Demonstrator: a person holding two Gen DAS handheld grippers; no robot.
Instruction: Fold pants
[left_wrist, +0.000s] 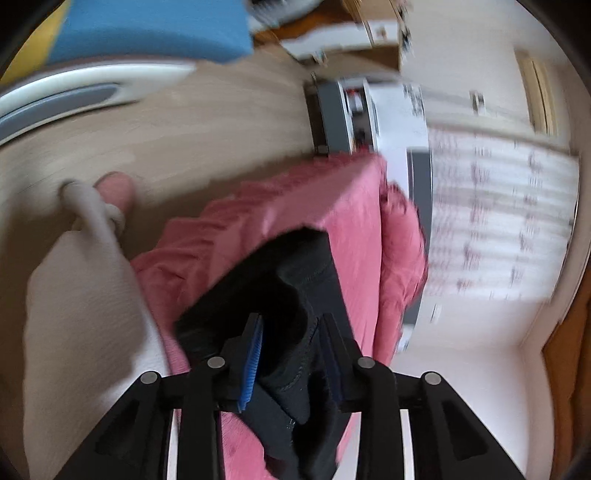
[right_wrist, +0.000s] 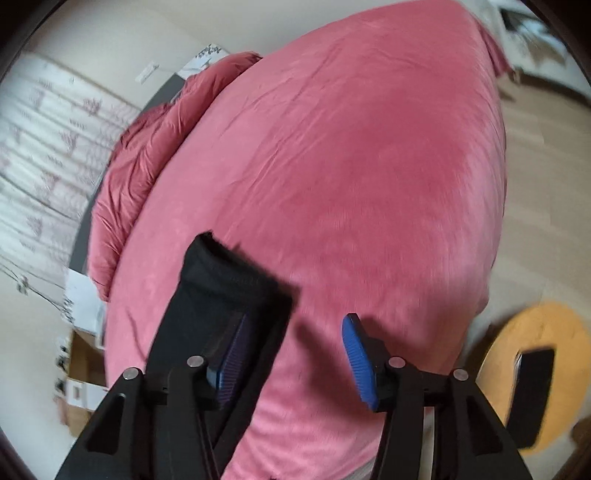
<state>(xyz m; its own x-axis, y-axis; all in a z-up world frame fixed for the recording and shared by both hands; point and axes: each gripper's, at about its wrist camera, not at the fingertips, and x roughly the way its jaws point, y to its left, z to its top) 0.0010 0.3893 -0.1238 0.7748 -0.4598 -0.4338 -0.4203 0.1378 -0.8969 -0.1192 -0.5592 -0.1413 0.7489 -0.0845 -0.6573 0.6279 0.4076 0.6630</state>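
Observation:
The black pants (left_wrist: 295, 306) lie over a pink bedspread (left_wrist: 325, 199). In the left wrist view my left gripper (left_wrist: 291, 354) has its blue-padded fingers (left_wrist: 253, 354) closed around a bunched fold of the pants. In the right wrist view my right gripper (right_wrist: 295, 354) is open above the pink bedspread (right_wrist: 351, 166). A strip of the black pants (right_wrist: 221, 291) drapes over its left finger; the right pad (right_wrist: 356, 358) is bare. The frames are motion-blurred.
A beige cushion with a loop (left_wrist: 85, 258) lies left of the bed. A wood floor (left_wrist: 184, 122), a grey and white unit (left_wrist: 351, 114) and patterned curtains (left_wrist: 498, 206) surround it. A yellow round stool with a black item (right_wrist: 532, 376) stands at right.

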